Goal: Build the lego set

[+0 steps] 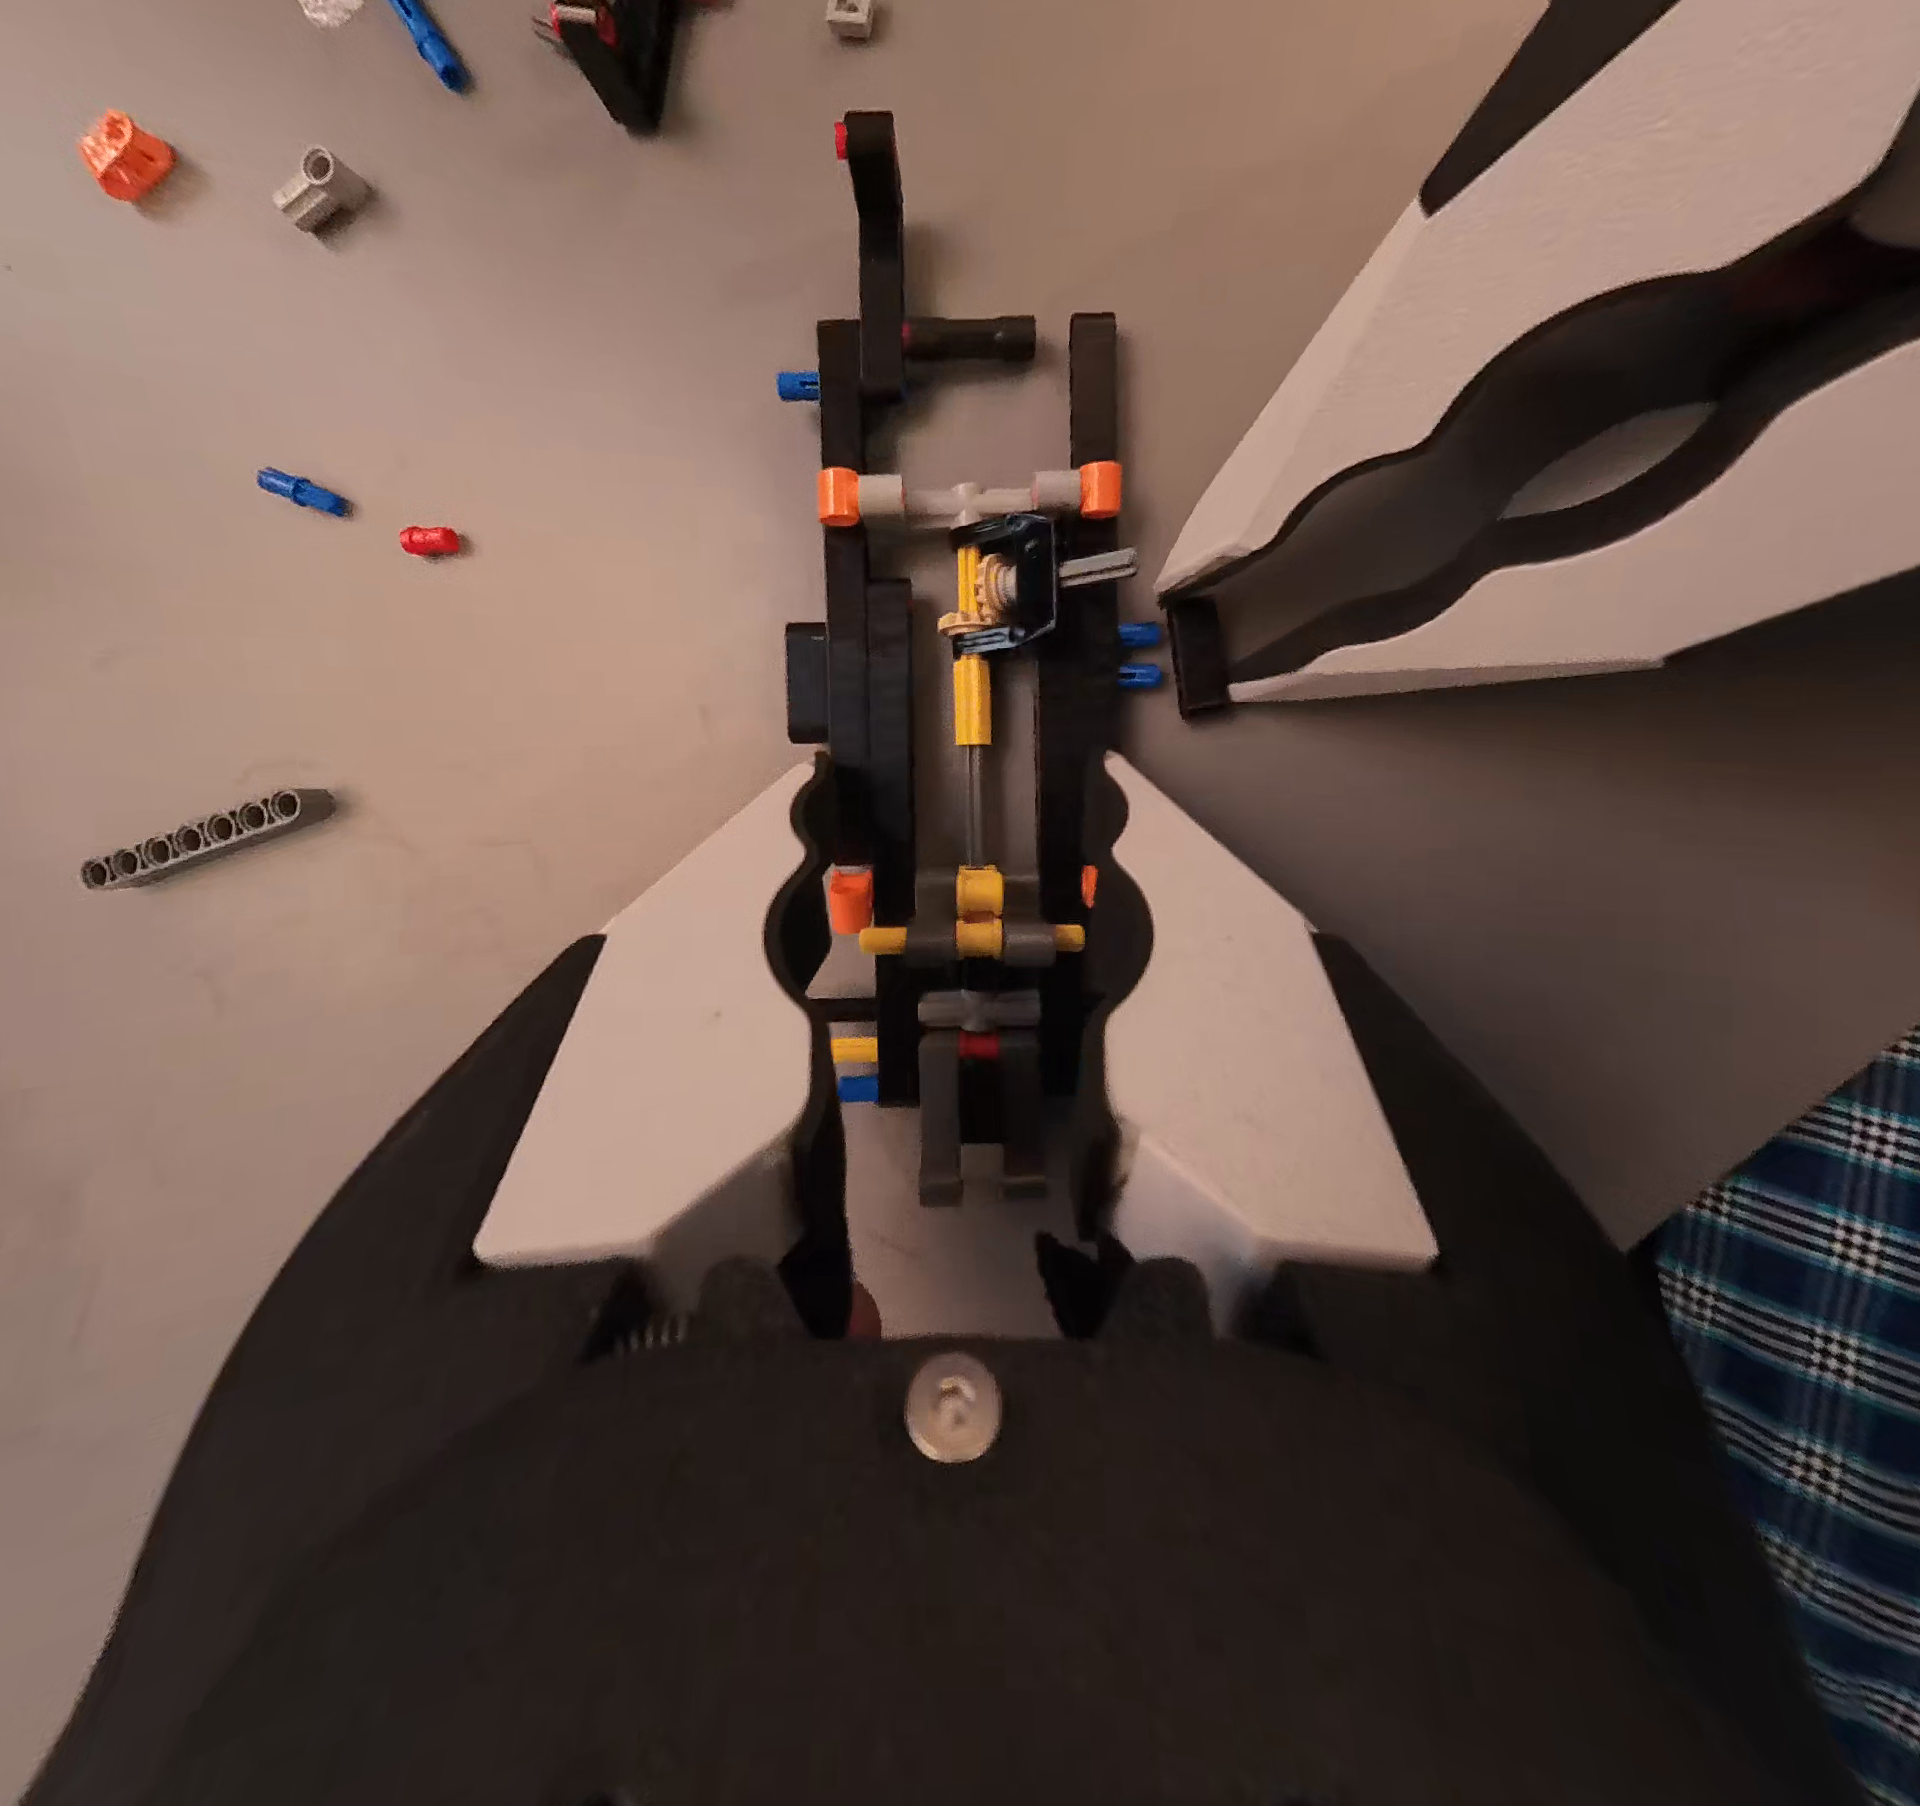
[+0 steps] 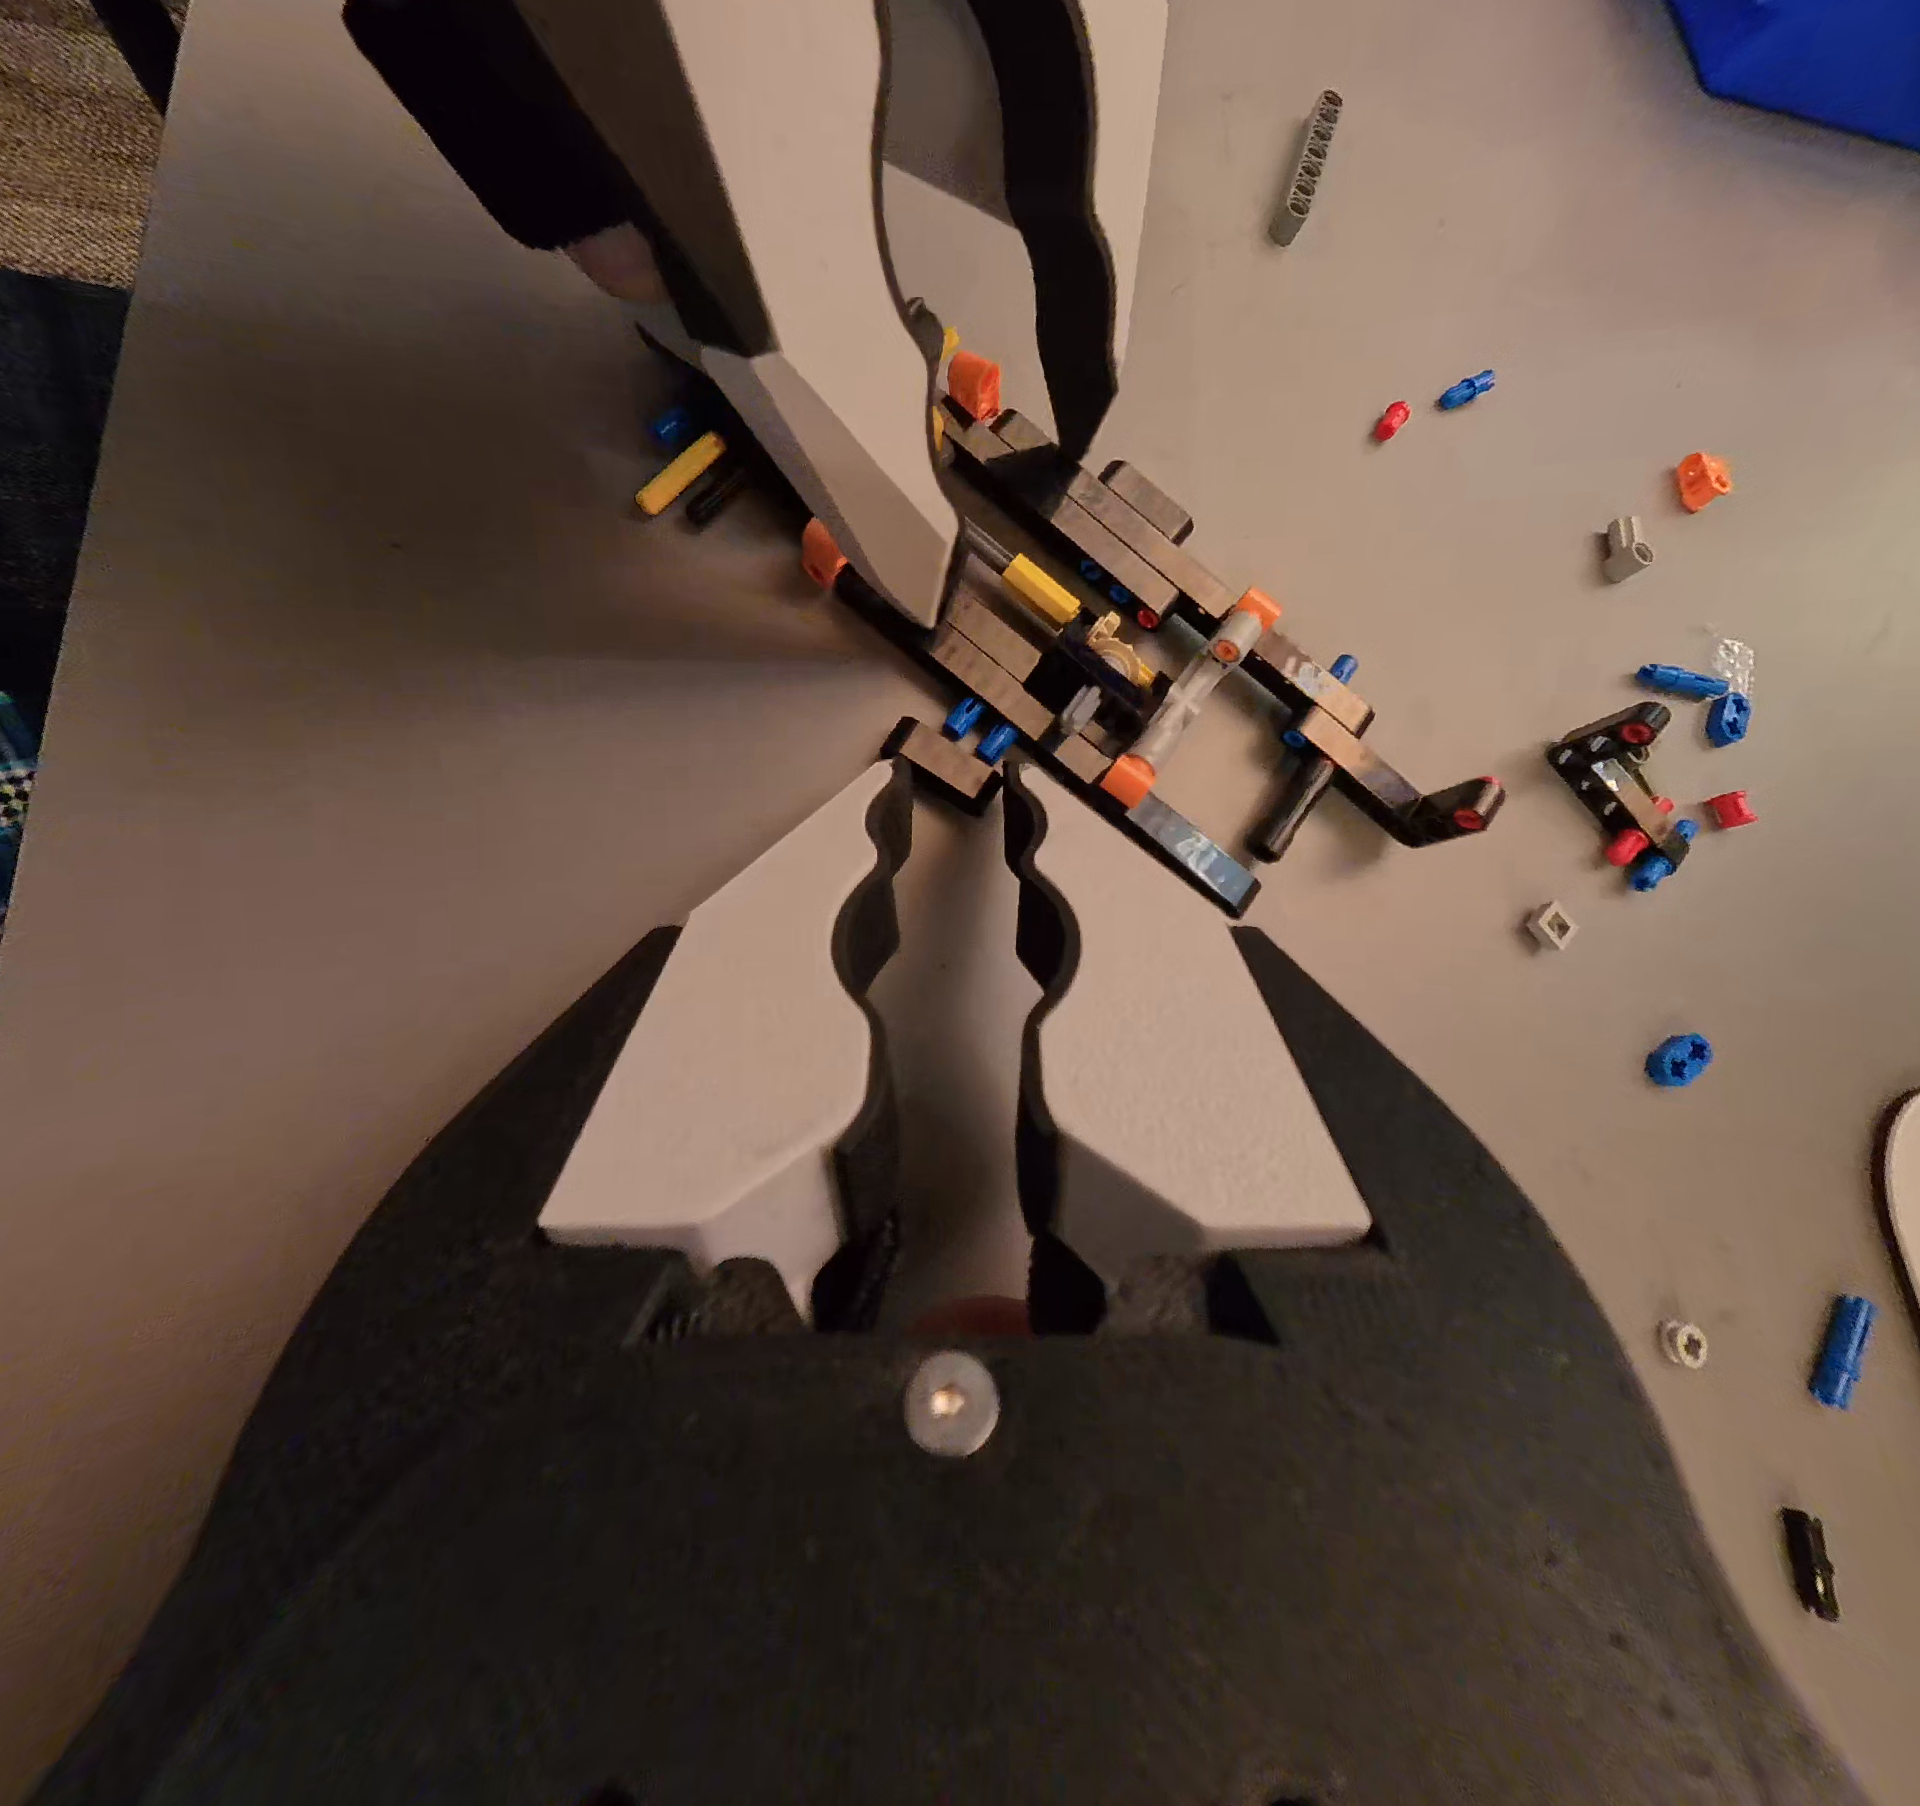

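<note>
Step in hand: the right tongs (image 2: 951,780) are bringing a short black beam (image 2: 940,757) up to the two blue pins (image 1: 1140,653) jutting from the side rail of the black chassis frame (image 1: 966,676).
Where the frame is: it is lying flat on the grey bench (image 1: 416,676), long axis running away from the left wrist camera, with a yellow axle line down its middle.
Left tongs (image 1: 961,790): they are closing on the near end of the frame from both sides, pinning it in place.
Right tongs state: narrow, gripping the short beam at the very tips.
Gap: the beam is sitting just beside the pin ends; whether it is touching them I cannot tell.
Doing it well: I would be lining the beam's holes squarely with both pins, then pressing straight in, level with the bench.
Bracing: the left grip should be resisting that sideways push.
Risk: a tilted beam is likely to catch on one pin only.
Spare parts: a grey holed beam (image 1: 208,837) and loose pins are lying well apart.
</note>
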Action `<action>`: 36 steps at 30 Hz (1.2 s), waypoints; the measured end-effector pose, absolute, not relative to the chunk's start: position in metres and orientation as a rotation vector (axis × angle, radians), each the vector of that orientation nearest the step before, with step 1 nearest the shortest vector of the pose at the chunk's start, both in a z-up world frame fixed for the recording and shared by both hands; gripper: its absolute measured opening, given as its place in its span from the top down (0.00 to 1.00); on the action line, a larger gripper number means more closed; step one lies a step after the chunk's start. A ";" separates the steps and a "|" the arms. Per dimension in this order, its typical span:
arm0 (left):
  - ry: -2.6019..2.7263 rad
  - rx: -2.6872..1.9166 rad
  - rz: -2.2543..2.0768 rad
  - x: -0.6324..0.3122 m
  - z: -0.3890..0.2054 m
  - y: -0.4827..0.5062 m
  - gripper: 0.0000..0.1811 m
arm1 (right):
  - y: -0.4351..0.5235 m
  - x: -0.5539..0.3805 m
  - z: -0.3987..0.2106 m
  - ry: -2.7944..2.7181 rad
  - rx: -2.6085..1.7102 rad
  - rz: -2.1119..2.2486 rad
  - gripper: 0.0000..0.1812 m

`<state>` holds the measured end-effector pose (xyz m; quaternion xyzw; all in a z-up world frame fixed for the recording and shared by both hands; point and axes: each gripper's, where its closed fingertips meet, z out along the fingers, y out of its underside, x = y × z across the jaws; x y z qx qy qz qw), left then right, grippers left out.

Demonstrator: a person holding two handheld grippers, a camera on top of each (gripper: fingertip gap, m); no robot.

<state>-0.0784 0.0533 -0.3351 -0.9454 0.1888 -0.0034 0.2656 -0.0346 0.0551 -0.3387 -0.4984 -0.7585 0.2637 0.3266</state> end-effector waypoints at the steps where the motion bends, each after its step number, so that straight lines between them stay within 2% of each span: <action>1: 0.510 -2.555 -0.018 -0.078 -0.335 0.054 0.75 | 0.055 -0.035 -0.339 -1.986 -1.309 0.691 0.92; 9: 0.443 -2.568 -0.071 -0.077 -0.336 0.056 0.75 | 0.058 -0.038 -0.339 -1.970 -1.345 0.693 0.91; 16: 0.435 -2.550 -0.047 -0.077 -0.335 0.056 0.76 | 0.059 -0.035 -0.336 -1.946 -1.377 0.731 0.84; 23: 0.413 -2.543 -0.052 -0.078 -0.335 0.057 0.77 | 0.055 -0.032 -0.338 -1.967 -1.382 0.710 0.87; 32: 0.304 -2.526 0.009 -0.077 -0.334 0.056 0.77 | 0.050 -0.030 -0.337 -1.923 -1.490 0.772 0.84; 36: 0.268 -2.510 0.037 -0.078 -0.334 0.057 0.79 | 0.050 -0.033 -0.339 -1.918 -1.529 0.767 0.87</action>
